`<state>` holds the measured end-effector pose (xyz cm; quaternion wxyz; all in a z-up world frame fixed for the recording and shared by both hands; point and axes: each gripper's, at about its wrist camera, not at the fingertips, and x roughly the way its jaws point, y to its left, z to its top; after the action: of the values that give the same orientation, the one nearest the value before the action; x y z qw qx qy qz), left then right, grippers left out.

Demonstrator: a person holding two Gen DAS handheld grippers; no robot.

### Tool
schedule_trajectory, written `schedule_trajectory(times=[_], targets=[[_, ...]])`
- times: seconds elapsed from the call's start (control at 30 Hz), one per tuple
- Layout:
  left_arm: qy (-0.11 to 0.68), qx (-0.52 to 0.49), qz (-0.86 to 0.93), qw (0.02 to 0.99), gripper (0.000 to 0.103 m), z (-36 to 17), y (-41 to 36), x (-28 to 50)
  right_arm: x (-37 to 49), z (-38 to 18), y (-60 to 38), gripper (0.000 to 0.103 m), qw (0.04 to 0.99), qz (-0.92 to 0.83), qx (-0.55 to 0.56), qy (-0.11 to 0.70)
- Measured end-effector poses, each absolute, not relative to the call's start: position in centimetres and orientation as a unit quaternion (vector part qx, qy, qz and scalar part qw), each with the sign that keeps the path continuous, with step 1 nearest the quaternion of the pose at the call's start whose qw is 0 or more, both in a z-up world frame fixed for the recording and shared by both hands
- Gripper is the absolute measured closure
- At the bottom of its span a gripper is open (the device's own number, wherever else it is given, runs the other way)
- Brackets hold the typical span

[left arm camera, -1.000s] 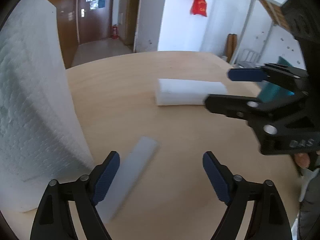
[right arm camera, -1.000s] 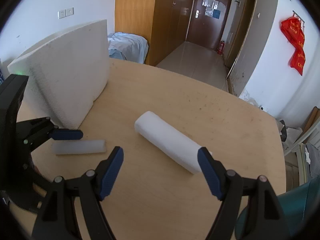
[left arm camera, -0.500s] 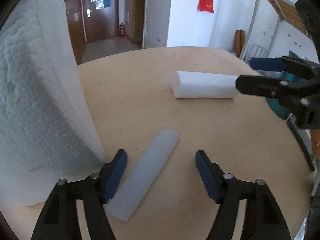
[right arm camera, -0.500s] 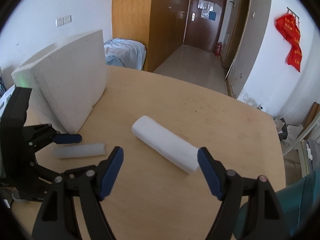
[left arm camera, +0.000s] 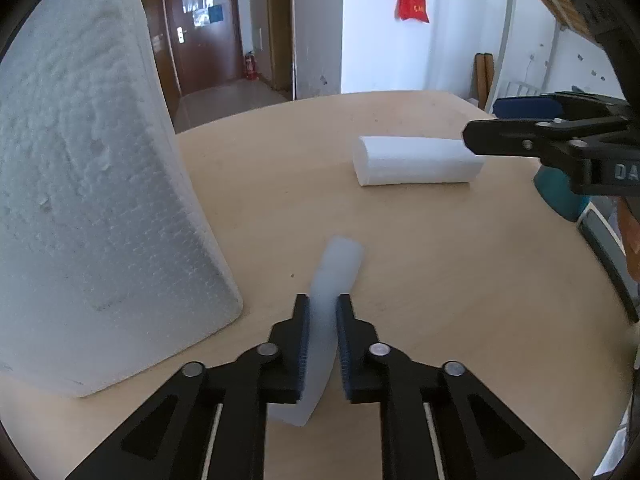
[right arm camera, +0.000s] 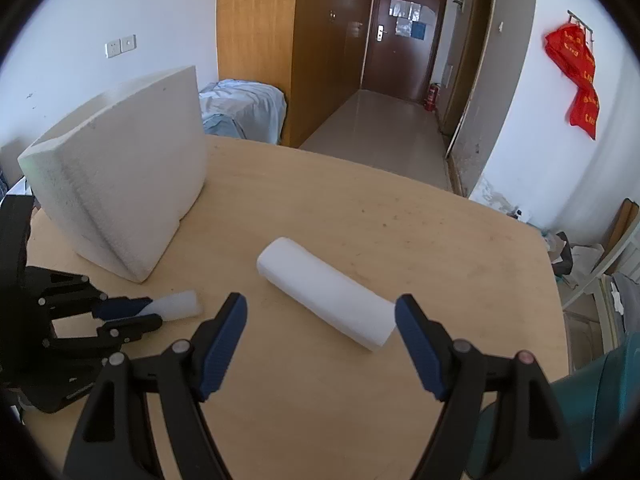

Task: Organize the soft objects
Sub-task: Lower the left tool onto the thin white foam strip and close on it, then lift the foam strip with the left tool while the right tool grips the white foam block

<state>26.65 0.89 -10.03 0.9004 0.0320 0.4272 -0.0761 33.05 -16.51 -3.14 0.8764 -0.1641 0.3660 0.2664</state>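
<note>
Left gripper (left arm camera: 322,320): jaws closing, blue-padded fingers pressed against both faces of the thin translucent white foam strip (left arm camera: 334,280). Strip stands on edge between the pads; its far end pokes out past the fingertips over the light wooden round table (left arm camera: 440,280), its near end hangs below the jaws. Whether the far end touches the tabletop cannot be told. In the right wrist view the same strip (right arm camera: 176,306) shows just in front of the left gripper (right arm camera: 132,314), at the near left of the table.

Right gripper (right arm camera: 320,332): jaws wide apart, nothing between the pads, hovering over the near side of the table. Just beyond its fingertips lies the white rectangular foam bar (right arm camera: 326,294), flat on the tabletop, set diagonally, not touched.

Farther left: large thick white foam slab (right arm camera: 116,204), upright on its edge on the table, near the strip but apart from it. In the left wrist view the slab (left arm camera: 92,208) fills the left side.

Beyond the table: dark brown door (right arm camera: 404,40) at the end of a corridor; red cloth (right arm camera: 580,80) hanging on the right wall.
</note>
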Motion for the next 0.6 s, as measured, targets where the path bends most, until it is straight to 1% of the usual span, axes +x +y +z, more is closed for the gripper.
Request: schedule_trajectory(times=[0.07, 0.13, 0.27, 0.43, 0.6], targets=[[0.425, 0.031, -0.078, 0.901, 0.096, -10.0, 0.6, 26.4, 33.0, -3.1, -16.4, 0.023, 0.876, 0.267, -0.166, 0.365], [0.423, 0.025, -0.084, 0.902, 0.097, -9.9, 0.8, 26.1, 33.2, -3.1, -16.3, 0.023, 0.876, 0.266, -0.168, 0.365], [0.414, 0.019, -0.096, 0.905, 0.097, -9.0, 1.1, 24.4, 33.9, -3.2, -16.0, 0.023, 0.873, 0.268, -0.168, 0.371], [0.401, 0.007, -0.106, 0.91, 0.097, -7.8, 1.6, 23.0, 35.0, -4.8, -14.7, 0.023, 0.858, 0.26, -0.215, 0.386], [0.396, -0.002, -0.114, 0.911, 0.097, -7.0, 2.3, 22.5, 36.1, -6.2, -14.0, 0.023, 0.845, 0.273, -0.224, 0.402]])
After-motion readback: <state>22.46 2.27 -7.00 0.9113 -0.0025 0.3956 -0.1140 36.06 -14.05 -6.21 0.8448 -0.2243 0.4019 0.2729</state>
